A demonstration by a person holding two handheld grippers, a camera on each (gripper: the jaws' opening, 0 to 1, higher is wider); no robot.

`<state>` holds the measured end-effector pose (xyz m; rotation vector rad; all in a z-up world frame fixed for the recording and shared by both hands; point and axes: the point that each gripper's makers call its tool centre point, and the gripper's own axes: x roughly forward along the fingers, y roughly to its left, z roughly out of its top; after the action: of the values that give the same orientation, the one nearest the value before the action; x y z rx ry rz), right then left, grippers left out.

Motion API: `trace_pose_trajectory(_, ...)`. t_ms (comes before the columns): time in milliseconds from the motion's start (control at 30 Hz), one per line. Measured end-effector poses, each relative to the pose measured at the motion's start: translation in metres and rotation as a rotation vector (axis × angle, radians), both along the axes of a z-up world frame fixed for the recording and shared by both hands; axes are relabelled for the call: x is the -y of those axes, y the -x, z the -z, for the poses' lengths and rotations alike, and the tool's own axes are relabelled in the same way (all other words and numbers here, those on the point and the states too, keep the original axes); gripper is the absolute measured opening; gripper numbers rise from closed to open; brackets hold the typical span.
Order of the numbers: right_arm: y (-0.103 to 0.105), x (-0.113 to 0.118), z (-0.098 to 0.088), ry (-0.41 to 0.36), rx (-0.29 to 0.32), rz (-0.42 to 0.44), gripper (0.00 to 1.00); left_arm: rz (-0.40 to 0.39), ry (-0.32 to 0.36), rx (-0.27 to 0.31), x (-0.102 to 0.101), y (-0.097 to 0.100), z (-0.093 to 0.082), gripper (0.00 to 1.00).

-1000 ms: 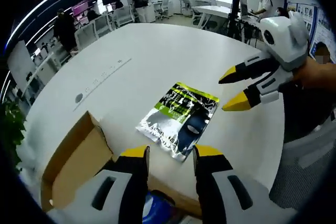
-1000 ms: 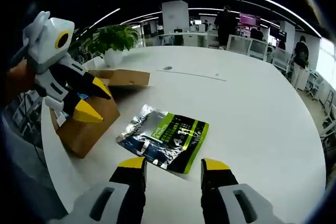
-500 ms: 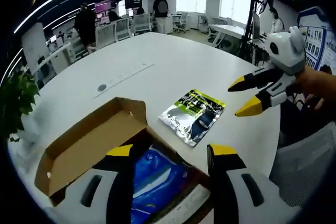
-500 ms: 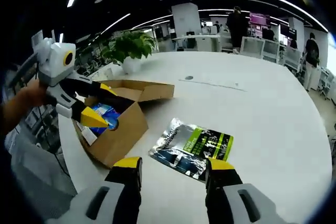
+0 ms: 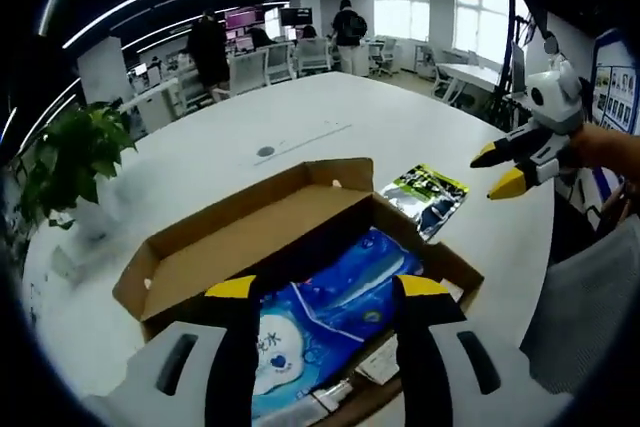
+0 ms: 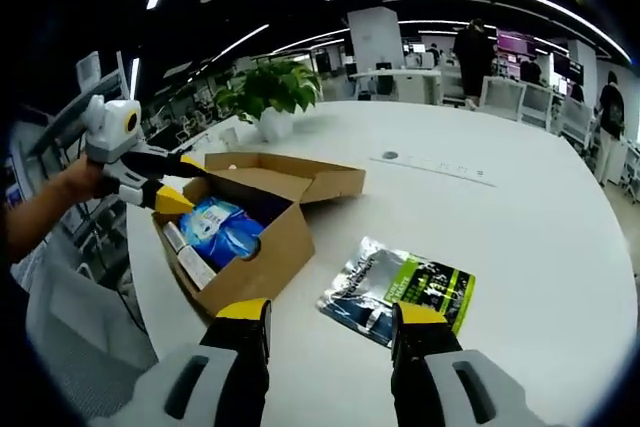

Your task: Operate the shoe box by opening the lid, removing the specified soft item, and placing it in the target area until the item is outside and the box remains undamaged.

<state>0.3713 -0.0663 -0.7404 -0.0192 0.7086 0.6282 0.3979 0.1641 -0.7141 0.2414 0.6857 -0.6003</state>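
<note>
Left gripper (image 5: 318, 289) hovering over open box (image 5: 236, 249), jaws apart, holding nothing; blue pack (image 5: 330, 312) lying inside. Right gripper (image 6: 330, 315) hanging above tabletop (image 6: 540, 247), jaws apart, holding nothing. Green pouch (image 6: 398, 289) lying on tabletop beside box. Plant (image 6: 267, 87) standing beyond.

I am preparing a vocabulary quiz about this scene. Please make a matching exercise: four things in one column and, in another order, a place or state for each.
Things:
1. cardboard box
2. blue package
3. green and black pouch
4. potted plant

Places or states:
A. lying flat on the white table, outside the box
B. standing on the table beyond the box
C. open, lid folded back
D. lying inside the box

Pairs: 1-C, 2-D, 3-A, 4-B
</note>
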Motion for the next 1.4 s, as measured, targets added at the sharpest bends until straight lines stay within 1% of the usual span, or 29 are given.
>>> trace_pose_trajectory(133,-0.001,-0.015,-0.004,-0.005,0.005,-0.033,0.46,-0.057,-0.009,-0.001,-0.028,0.005,0.002,0.54)
trace_pose_trajectory(233,-0.002,-0.026,-0.008,-0.013,0.012,-0.057,0.46,-0.092,0.001,-0.008,-0.042,0.009,0.004,0.54)
trace_pose_trajectory(267,-0.003,-0.031,-0.01,-0.016,0.018,-0.064,0.45,-0.11,0.003,-0.011,-0.049,0.012,0.005,0.54)
trace_pose_trajectory(400,-0.005,-0.05,-0.015,-0.036,0.03,-0.097,0.45,-0.159,-0.002,-0.018,-0.07,0.02,0.008,0.54)
trace_pose_trajectory(500,-0.006,-0.064,-0.017,-0.046,0.039,-0.127,0.44,-0.201,-0.01,-0.024,-0.087,0.026,0.012,0.53)
trace_pose_trajectory(533,-0.006,-0.069,-0.018,-0.049,0.042,-0.136,0.44,-0.241,-0.027,-0.038,-0.098,0.03,0.016,0.53)
trace_pose_trajectory(567,-0.007,-0.073,-0.018,-0.054,0.045,-0.143,0.43,-0.248,-0.032,-0.043,-0.101,0.032,0.017,0.53)
trace_pose_trajectory(600,-0.007,-0.077,-0.019,-0.06,0.048,-0.15,0.43,-0.279,-0.031,-0.057,-0.11,0.036,0.021,0.52)
trace_pose_trajectory(733,-0.006,-0.097,-0.02,-0.071,0.055,-0.192,0.4,-0.33,-0.026,-0.077,-0.129,0.045,0.03,0.46)
trace_pose_trajectory(867,-0.005,-0.115,-0.021,-0.084,0.057,-0.225,0.36,-0.352,-0.01,-0.088,-0.138,0.05,0.036,0.38)
trace_pose_trajectory(933,-0.005,-0.123,-0.02,-0.088,0.061,-0.239,0.35,-0.36,-0.001,-0.093,-0.14,0.052,0.038,0.35)
trace_pose_trajectory(1000,-0.005,-0.13,-0.019,-0.092,0.059,-0.249,0.34,-0.365,0.007,-0.098,-0.142,0.053,0.041,0.3)
trace_pose_trajectory(1067,-0.005,-0.138,-0.017,-0.09,0.059,-0.263,0.32,-0.371,0.006,-0.1,-0.144,0.054,0.044,0.27)
trace_pose_trajectory(1200,-0.005,-0.152,-0.012,-0.089,0.049,-0.287,0.3,-0.399,0.025,-0.112,-0.149,0.054,0.05,0.23)
trace_pose_trajectory(1233,-0.005,-0.155,-0.011,-0.086,0.046,-0.292,0.29,-0.416,0.046,-0.113,-0.149,0.053,0.049,0.22)
trace_pose_trajectory(1333,-0.006,-0.162,-0.006,-0.077,0.036,-0.304,0.27,-0.445,0.049,-0.119,-0.152,0.053,0.05,0.12)
trace_pose_trajectory(1400,-0.006,-0.167,-0.004,-0.072,0.03,-0.311,0.25,-0.464,0.038,-0.122,-0.156,0.053,0.051,0.08)
